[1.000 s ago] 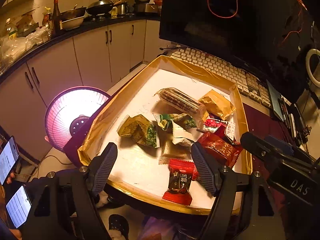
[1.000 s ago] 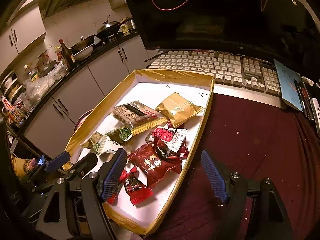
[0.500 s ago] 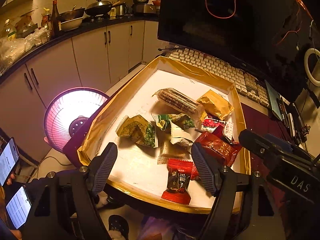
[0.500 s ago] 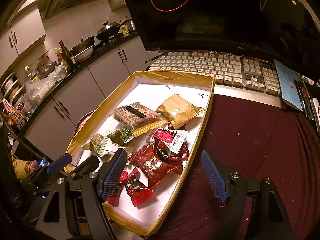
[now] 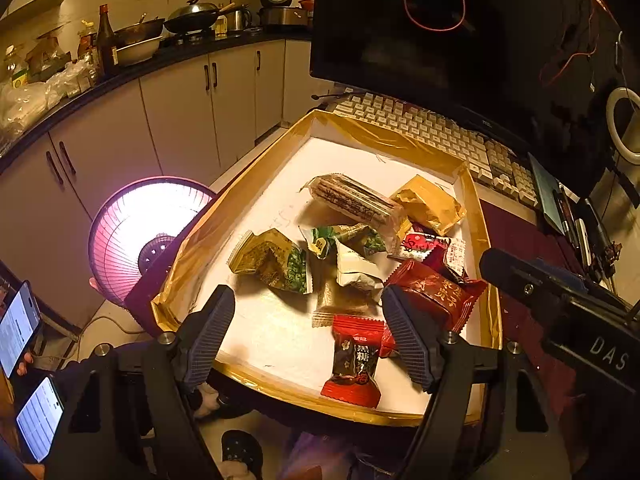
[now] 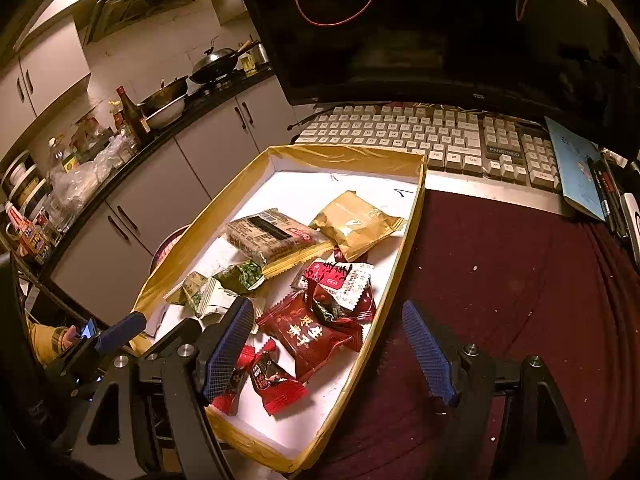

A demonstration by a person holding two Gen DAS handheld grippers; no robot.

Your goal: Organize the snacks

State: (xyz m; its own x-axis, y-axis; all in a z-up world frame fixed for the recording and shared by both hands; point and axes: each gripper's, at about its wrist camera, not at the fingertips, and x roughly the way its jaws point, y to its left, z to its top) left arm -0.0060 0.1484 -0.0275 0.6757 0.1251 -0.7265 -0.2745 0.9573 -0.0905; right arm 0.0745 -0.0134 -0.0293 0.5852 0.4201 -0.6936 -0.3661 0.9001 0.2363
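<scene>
a shallow tray (image 5: 440,160) with gold-taped walls and a white floor sits on a table covered in dark red cloth (image 6: 520,280), its far end just short of a white keyboard (image 6: 400,128) and a dark monitor (image 6: 440,20). the snacks lie loose in the right half of the tray: a long ribbed biscuit pack (image 5: 356,202) leans against a gold packet (image 5: 430,204) toward the far end; a green-and-gold packet (image 5: 276,262) and a crumpled green-and-white wrapper (image 5: 352,248) lie near the middle; a red-and-white packet (image 5: 428,244) overlaps a large dark red packet (image 5: 436,294) by the right wall; a small red candy (image 5: 354,360) rests closest to the near edge.

the left gripper (image 5: 308,338) hovers above the near end of the tray, its jaws spread wide and holding nothing; the small red candy shows in the gap between them. the right gripper (image 6: 332,350) hangs over the tray's right wall, its jaws also spread wide and empty, the left finger above the snacks and the right finger above the red cloth.

a glowing pink heater (image 5: 148,236) stands on the floor to the left of the table, in front of pale kitchen cabinets (image 5: 176,120) under a dark counter with pans (image 5: 192,20).
</scene>
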